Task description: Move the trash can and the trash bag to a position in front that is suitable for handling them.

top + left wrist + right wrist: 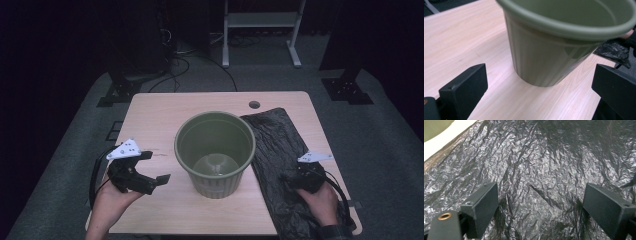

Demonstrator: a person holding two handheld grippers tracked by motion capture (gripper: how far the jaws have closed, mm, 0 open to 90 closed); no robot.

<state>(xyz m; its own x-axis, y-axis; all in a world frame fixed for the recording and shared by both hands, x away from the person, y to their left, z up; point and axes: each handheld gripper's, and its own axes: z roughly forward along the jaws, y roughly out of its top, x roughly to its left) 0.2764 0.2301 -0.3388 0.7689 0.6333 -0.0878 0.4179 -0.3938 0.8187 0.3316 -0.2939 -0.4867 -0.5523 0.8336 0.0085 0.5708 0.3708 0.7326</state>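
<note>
Pale wood table point(150, 120) carries a green bin point(215, 150) beside a crinkled black bag point(275, 145). Both the left gripper point(152, 167) and right gripper point(539, 202) have fingers wide apart, holding nothing; the thin bag could slip or tear if pinched shallowly, and the light bin could tip if nudged

Bucket point(215, 152) stands upright at table point(155, 115) centre. Plastic bag point(277, 150) lies flat just right of it. Left gripper point(155, 167) lower left; right gripper point(295, 181) over the bag, lower right.

Black hand-held gripper point(155, 167); grey tri plate; blk cable
</note>
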